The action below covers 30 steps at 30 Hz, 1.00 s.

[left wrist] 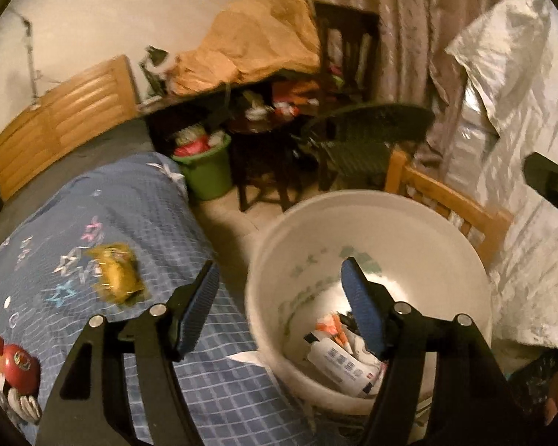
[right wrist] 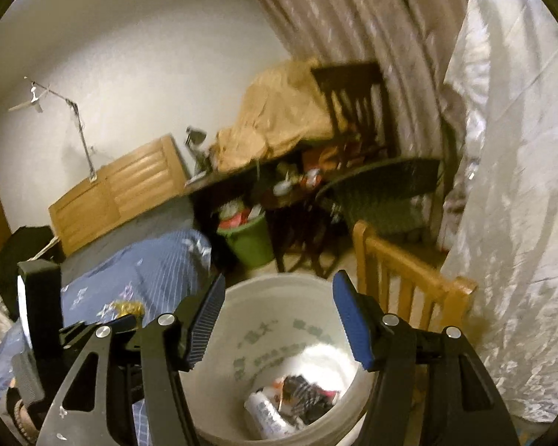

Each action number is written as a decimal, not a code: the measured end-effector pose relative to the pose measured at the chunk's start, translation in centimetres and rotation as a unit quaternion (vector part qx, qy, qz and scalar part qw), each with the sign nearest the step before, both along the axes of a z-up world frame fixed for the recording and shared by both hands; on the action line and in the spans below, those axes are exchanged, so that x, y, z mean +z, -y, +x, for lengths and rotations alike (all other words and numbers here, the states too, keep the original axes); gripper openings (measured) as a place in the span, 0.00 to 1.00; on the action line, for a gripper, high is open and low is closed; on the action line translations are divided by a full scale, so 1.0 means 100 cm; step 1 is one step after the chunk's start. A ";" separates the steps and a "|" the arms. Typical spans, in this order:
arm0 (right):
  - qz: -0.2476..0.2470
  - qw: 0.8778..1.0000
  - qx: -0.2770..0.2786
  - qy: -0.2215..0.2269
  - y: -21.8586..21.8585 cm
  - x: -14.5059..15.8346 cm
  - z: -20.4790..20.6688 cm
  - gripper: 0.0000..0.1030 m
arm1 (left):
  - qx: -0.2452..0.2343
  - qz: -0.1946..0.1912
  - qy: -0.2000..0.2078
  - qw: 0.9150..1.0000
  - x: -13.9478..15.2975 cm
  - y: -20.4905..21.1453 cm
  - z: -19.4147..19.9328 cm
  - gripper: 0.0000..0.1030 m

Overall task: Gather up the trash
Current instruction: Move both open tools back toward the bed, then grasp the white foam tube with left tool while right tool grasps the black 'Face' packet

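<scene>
Both tongs hang over the white bucket [left wrist: 368, 297], and both stand spread with nothing between their pads. The left tongs [left wrist: 281, 308] sit over the bucket's near-left rim; the right tongs [right wrist: 277, 321] sit over its mouth. At the bottom of the bucket lie crumpled wrappers [left wrist: 348, 356], white and orange ones, and in the right view a dark one too.

The next piece looks to be the yellow wrapper [left wrist: 117, 277] on the blue bed cover [left wrist: 137, 223], left of the bucket and well apart from it. It lies up and to the left of the left tongs' left pad, with its long axis running away from the bucket's near side, roughly along the bed. The left tongs are the nearer pair, so the pickup falls to them: swing left off the bucket and bring the pads across the wrapper's short width.

A red round thing [left wrist: 18, 368] rests on the cover further left of the bucket, at the frame's edge; blur there leaves it unclear whether it is trash
</scene>
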State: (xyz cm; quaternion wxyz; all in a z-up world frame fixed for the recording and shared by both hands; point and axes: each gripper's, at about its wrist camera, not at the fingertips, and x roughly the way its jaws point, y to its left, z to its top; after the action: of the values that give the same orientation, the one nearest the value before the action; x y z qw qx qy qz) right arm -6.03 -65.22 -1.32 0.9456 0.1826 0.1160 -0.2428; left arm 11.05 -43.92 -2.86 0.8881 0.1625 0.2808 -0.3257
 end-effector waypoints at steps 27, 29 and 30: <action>-0.077 0.990 0.120 -0.009 -0.230 -0.024 0.038 0.78 | 0.241 -0.112 0.007 0.964 0.039 -0.299 0.009 0.91; -0.077 0.986 0.146 -0.017 -0.255 -0.025 0.051 0.78 | 0.270 -0.112 -0.001 0.956 0.032 -0.329 0.013 0.91; -0.079 0.983 0.162 -0.023 -0.270 -0.026 0.059 0.78 | 0.281 -0.113 -0.004 0.953 0.030 -0.342 0.016 0.91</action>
State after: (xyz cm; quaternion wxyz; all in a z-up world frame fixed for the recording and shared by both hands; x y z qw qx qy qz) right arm -0.18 -38.20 -3.90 0.9809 0.0806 0.1467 -0.0992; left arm 12.63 -9.69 0.10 0.9551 -0.0253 0.2801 -0.0935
